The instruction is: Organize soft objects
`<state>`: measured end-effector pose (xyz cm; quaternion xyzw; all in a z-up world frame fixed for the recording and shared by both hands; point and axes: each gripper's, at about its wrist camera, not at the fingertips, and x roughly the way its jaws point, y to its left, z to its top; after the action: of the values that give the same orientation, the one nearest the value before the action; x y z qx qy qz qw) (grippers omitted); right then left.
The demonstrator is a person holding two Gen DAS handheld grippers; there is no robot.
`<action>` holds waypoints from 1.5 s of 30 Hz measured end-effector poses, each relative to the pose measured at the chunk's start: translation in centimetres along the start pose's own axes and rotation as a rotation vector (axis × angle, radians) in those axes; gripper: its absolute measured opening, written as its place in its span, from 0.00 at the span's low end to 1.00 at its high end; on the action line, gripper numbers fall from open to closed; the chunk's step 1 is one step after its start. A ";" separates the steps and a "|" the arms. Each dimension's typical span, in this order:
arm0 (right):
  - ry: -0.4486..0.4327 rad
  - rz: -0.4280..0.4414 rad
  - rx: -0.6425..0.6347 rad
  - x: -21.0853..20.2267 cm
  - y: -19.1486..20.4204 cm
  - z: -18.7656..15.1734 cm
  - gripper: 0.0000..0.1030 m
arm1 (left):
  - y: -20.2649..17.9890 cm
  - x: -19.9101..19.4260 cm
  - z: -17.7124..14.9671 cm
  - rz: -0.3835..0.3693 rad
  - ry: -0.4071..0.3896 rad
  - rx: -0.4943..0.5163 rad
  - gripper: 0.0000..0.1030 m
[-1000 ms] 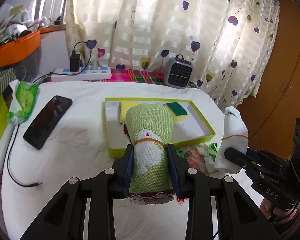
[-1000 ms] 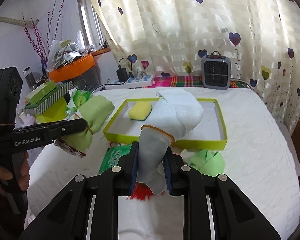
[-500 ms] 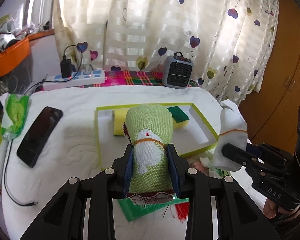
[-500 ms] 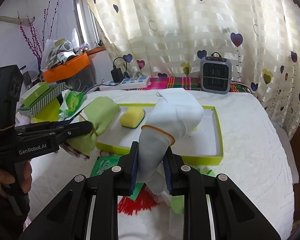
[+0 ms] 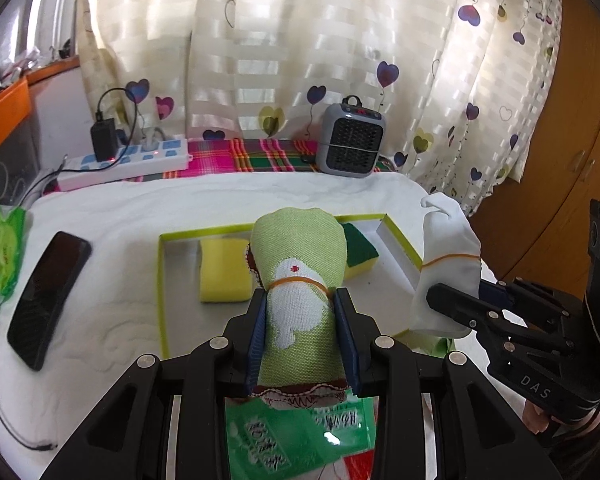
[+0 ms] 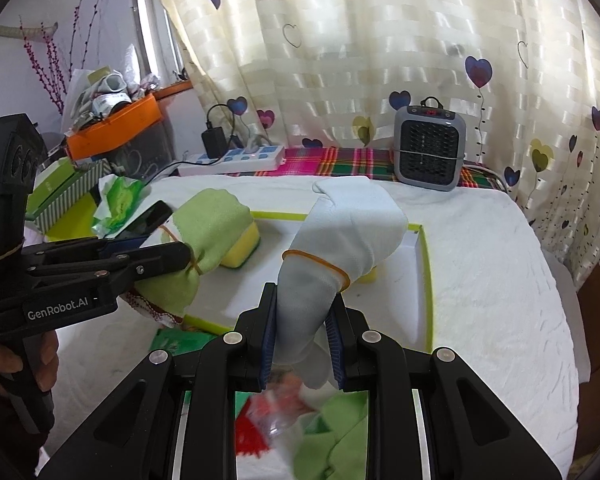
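Over the near edge of a shallow tray [image 5: 162, 280], the left gripper [image 5: 302, 330] is clamped on a green cloth bundle [image 5: 298, 264], a coarse woven roll with a white patch and a thin orange rubber band around its waist; a frayed red-stitched hem hangs below the pads. Beside it, the right gripper [image 6: 302, 340] pinches a white cloth bundle [image 6: 340, 240], a finer knit, also cinched by an orange band, its rounded top leaning over the tray's middle. Both bundles are held off the surface, near each other but apart.

That tray has a thin lime-green rim and a flat white floor. Inside it lie a plain yellow sponge [image 5: 224, 276] and a second sponge with a dark green scouring face [image 5: 358, 250], each partly hidden behind a bundle. Under the grippers, in front of the tray, loose green wrappers and red scraps [image 5: 300, 436] clutter the white quilted bed [image 6: 492, 280].

Left of the tray a black phone [image 5: 48, 300] lies flat, with a green tissue pack [image 5: 2, 252] further left. Along the far edge stand a power strip [image 5: 128, 160] and a small grey heater [image 5: 350, 142] before the heart-print curtain [image 5: 300, 40]. Bare quilt opens to the tray's right, and much of the tray floor shows white.
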<state>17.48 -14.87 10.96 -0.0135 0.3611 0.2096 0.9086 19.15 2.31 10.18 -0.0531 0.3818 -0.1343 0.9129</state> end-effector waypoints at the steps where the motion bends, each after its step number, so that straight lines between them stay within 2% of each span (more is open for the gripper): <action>1: 0.004 -0.003 0.000 0.2 -0.3 0.2 0.23 | 0.0 0.5 0.2 0.000 0.007 -0.004 0.30; 11: 0.058 -0.078 0.000 2.7 -4.1 1.6 0.23 | 0.3 4.2 1.3 -0.015 0.052 -0.029 0.30; 20: 0.123 -0.105 -0.041 5.2 -5.1 2.3 0.23 | 0.5 6.9 1.8 -0.008 0.091 -0.032 0.30; 35: 0.298 -0.074 -0.100 9.6 -6.2 2.8 0.23 | 1.0 9.7 1.8 0.003 0.133 -0.050 0.30; 45: 0.366 -0.005 -0.139 10.4 -6.6 2.8 0.23 | 1.2 10.2 1.8 0.005 0.139 -0.051 0.30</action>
<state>28.71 -16.55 5.31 -0.1149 0.5051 0.2257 0.8251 27.51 0.50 4.23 -0.0660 0.4477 -0.1258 0.8828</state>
